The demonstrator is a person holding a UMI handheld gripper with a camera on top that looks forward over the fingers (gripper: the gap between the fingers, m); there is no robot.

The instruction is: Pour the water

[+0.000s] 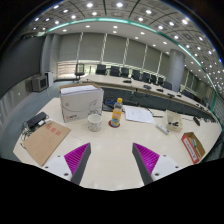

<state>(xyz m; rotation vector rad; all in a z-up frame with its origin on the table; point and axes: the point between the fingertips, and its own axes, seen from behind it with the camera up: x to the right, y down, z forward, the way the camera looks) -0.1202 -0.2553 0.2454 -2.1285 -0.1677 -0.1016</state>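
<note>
The bottle [117,112], yellow-bodied with a red cap and a label too small to read, stands upright on the pale table [110,150], well beyond your fingers and just beside a white cup [94,121]. Your gripper [112,158] hangs above the near table with its jaws spread wide and nothing held, both magenta pads [77,156] showing. No writing can be read on the white box [80,102], the brown envelope [44,141] or the orange carton [192,147].
</note>
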